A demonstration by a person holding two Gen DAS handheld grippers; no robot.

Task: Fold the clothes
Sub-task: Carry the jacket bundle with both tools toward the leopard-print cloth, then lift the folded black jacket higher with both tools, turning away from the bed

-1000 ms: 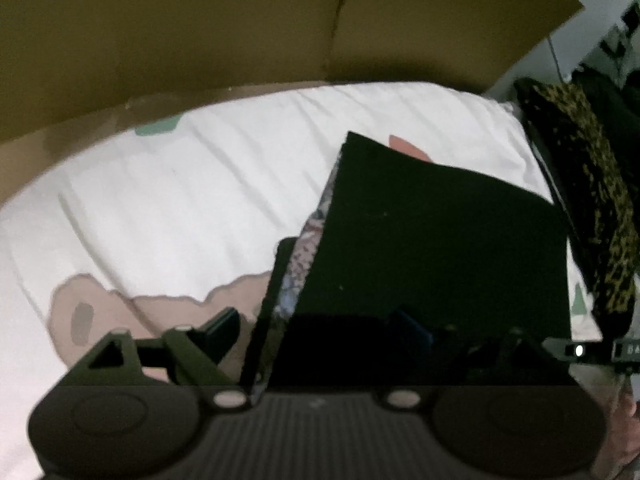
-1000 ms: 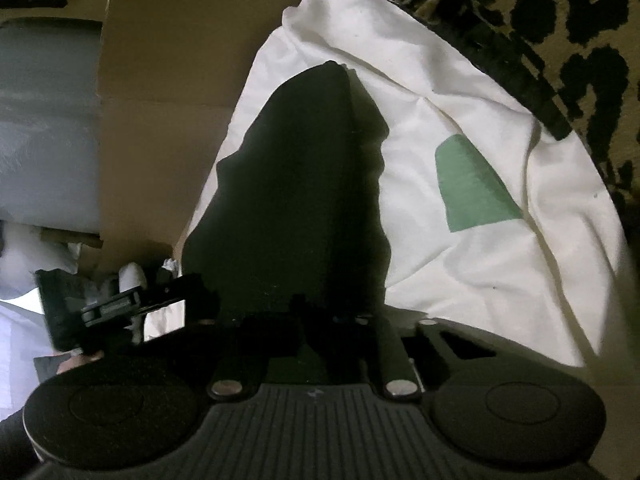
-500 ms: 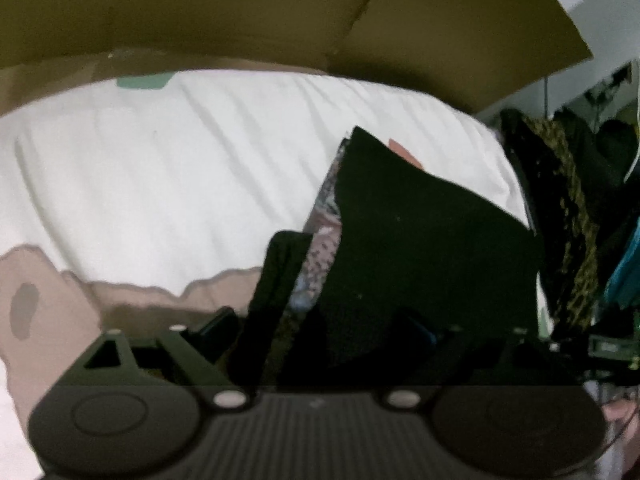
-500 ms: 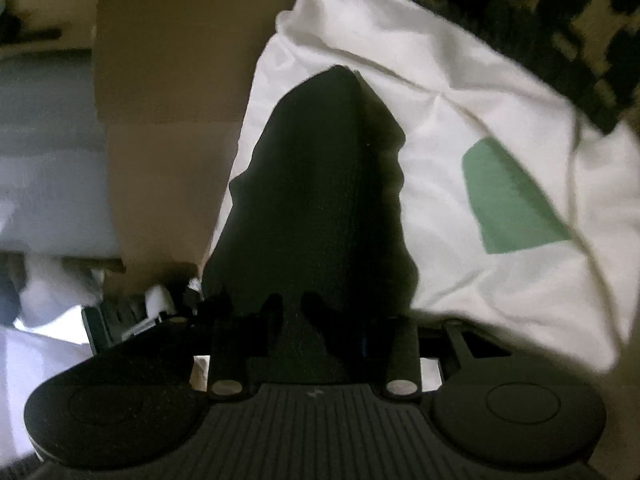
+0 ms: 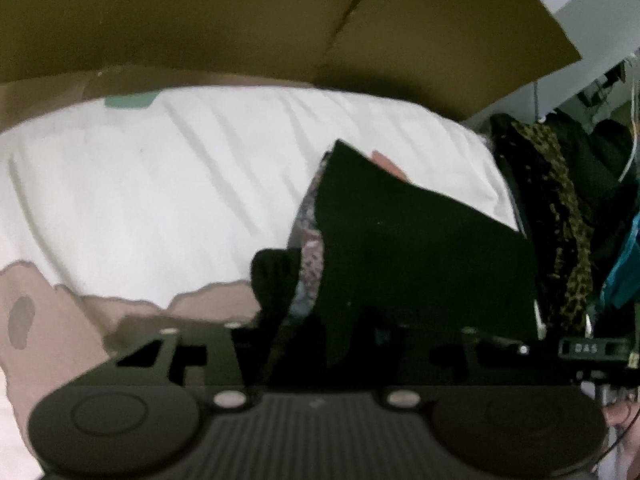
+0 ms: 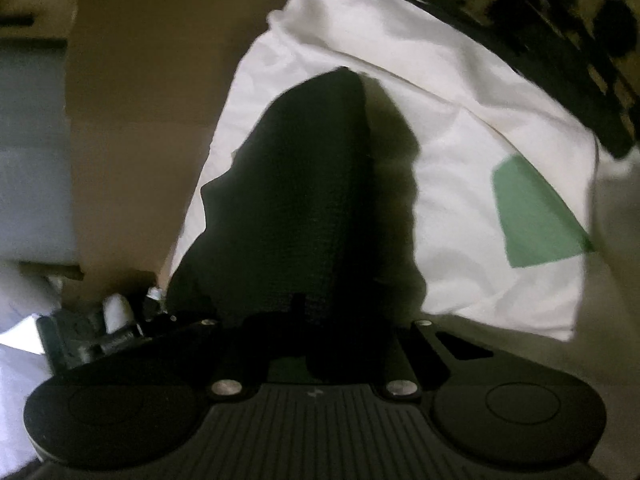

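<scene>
A black garment [image 5: 420, 248] with a floral patterned inner layer [image 5: 310, 256] hangs folded over the white bedsheet [image 5: 180, 184]. My left gripper [image 5: 316, 344] is shut on its near edge, and the cloth hides the fingertips. In the right wrist view the same black garment [image 6: 304, 184] rises as a narrow peak from my right gripper [image 6: 316, 332], which is shut on its lower edge. The right gripper [image 5: 592, 348] shows at the right edge of the left wrist view. The left gripper [image 6: 92, 336] shows at the lower left of the right wrist view.
Brown cardboard [image 5: 240, 20] stands behind the bed and also beside it [image 6: 140, 120]. A leopard-print cloth [image 5: 568, 240] and a teal cloth [image 5: 624, 272] are piled at the right. The sheet carries a green patch [image 6: 536, 216] and a beige bear print [image 5: 48, 320].
Both grippers have moved with the garment still held. In the left wrist view the bear print slid left and more of the clothes pile came in at the right. The garment's peak looms larger in the right wrist view.
</scene>
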